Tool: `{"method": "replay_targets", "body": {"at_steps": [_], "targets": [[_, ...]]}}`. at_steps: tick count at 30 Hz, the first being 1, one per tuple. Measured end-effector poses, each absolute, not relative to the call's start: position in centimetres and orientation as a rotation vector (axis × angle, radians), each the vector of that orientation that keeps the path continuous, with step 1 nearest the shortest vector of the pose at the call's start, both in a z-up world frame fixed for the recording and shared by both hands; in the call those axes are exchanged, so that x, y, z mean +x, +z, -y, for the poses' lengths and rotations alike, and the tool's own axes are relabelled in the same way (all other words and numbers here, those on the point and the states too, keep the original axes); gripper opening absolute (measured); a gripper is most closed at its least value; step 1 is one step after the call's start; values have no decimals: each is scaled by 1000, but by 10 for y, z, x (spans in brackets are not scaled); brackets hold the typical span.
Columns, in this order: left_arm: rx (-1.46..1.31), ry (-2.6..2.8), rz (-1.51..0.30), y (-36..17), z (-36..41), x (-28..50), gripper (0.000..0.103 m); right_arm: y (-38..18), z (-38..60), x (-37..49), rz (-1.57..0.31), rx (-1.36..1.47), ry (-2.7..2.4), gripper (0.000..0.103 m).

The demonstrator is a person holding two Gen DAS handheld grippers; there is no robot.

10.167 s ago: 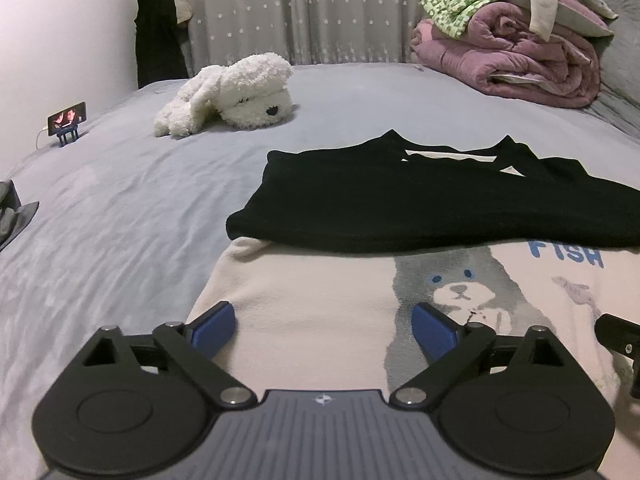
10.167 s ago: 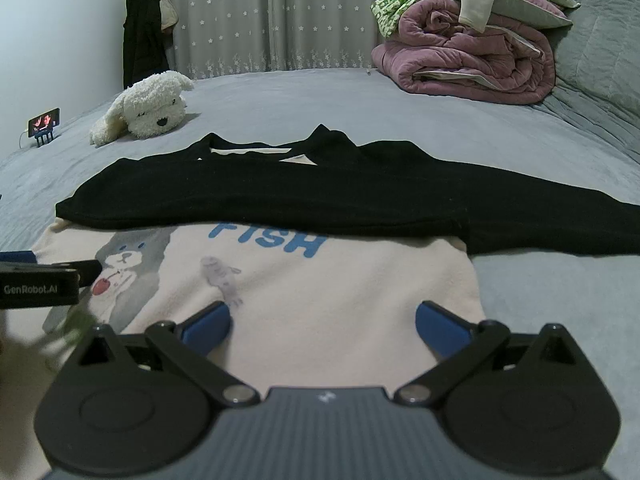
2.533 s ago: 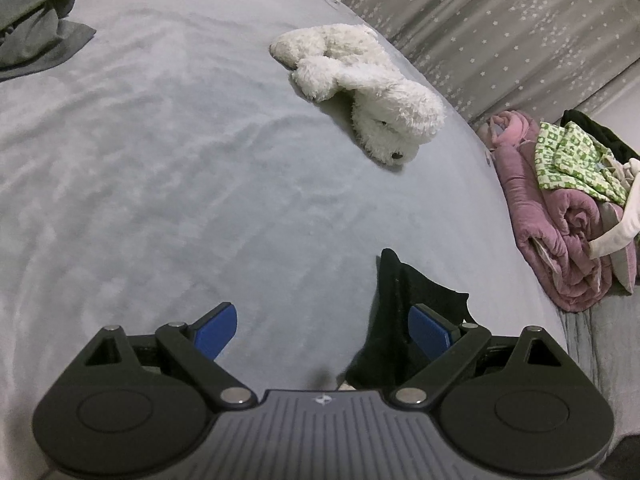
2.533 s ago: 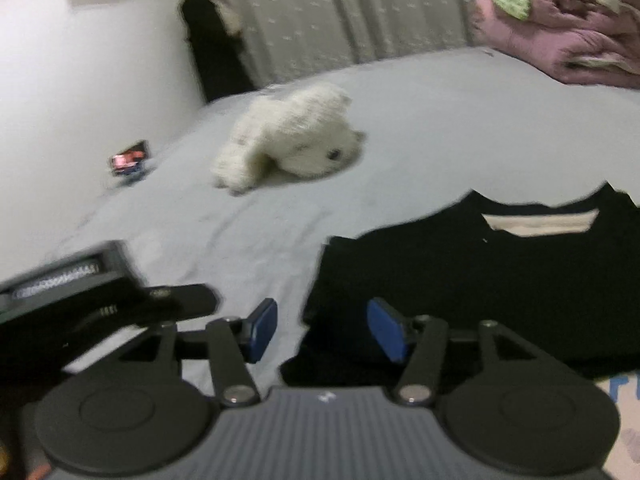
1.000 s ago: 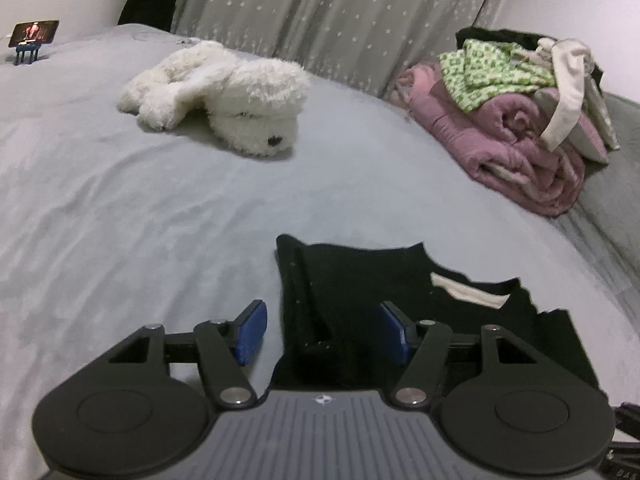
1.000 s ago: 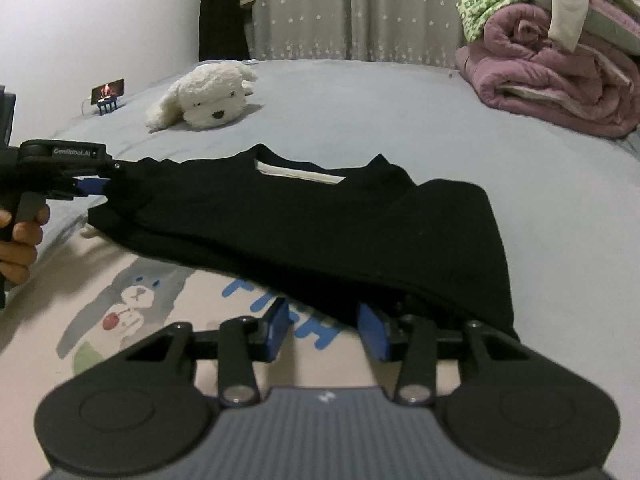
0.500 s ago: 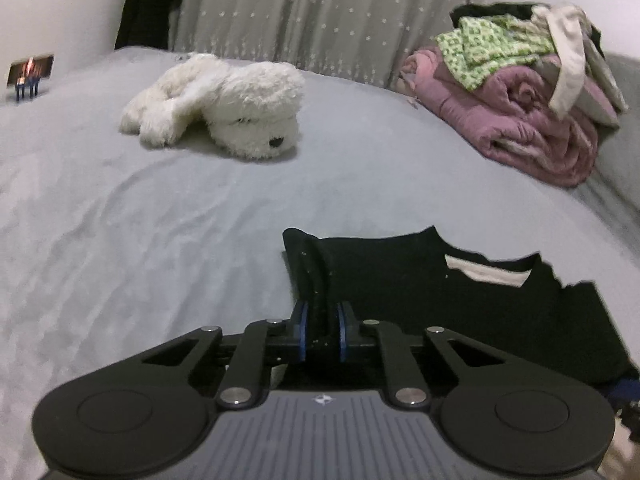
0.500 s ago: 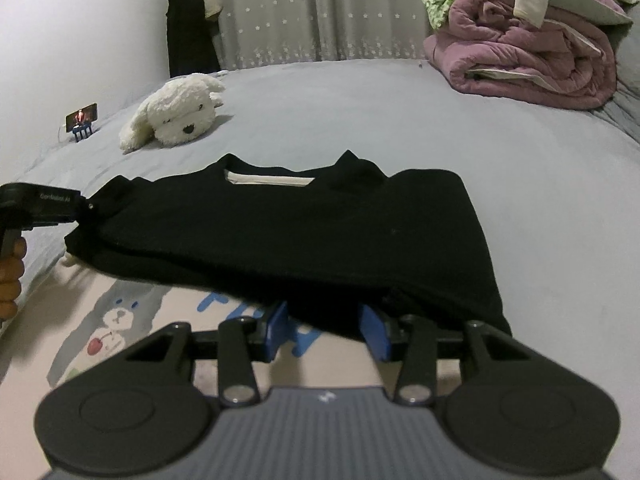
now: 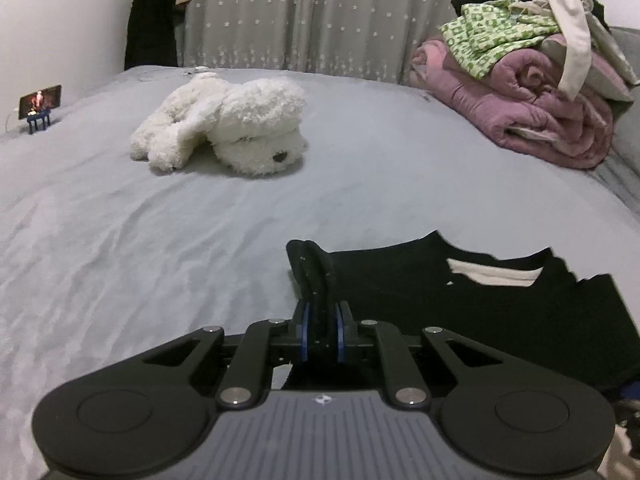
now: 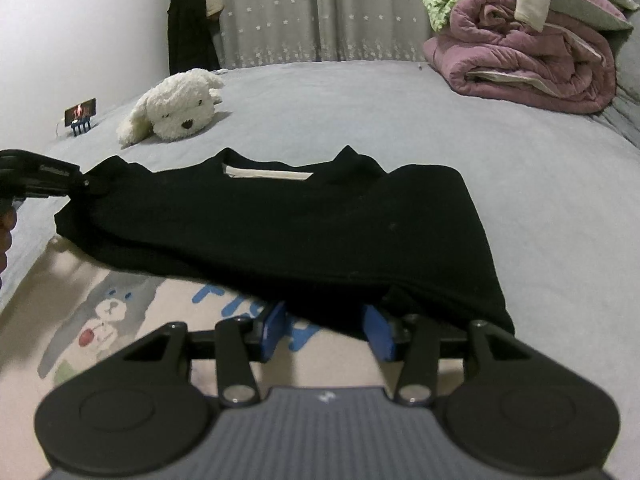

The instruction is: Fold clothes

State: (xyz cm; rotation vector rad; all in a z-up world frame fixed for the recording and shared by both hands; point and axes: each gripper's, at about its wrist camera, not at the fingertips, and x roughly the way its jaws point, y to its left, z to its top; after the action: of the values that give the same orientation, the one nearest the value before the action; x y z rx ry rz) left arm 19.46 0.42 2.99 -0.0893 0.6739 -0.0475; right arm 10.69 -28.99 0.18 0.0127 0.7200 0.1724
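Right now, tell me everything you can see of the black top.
The black top is a dark, soft-looking knit with a pale strip inside its neckline. It lies mostly flat on the grey bed, sides folded in, its near edge over a cream shirt printed with a cat. The left gripper is shut on its bunched corner. Its hem sits between the right gripper's opening jaws, whose pads do not visibly press it.

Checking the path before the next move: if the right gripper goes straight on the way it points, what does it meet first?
The right gripper would probably meet the near edge of the black shirt first; that edge already lies between its opening jaws, over the cream FISH-print shirt. Depth is unclear.
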Motion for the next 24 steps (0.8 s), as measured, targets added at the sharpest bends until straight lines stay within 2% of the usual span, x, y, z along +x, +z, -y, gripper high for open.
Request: {"method": "replay_targets", "body": {"at_steps": [9,18,24], "targets": [[154,-20,-544,34,24,176,14,0,291,108,-718,22,175,46],[-23,-21,-616,29,13,182,9,-2,291,108,-711,18,177,46],[-235,-19,-690,41,-8,197,6,-1,290,108,-710,22,173,47]]}}
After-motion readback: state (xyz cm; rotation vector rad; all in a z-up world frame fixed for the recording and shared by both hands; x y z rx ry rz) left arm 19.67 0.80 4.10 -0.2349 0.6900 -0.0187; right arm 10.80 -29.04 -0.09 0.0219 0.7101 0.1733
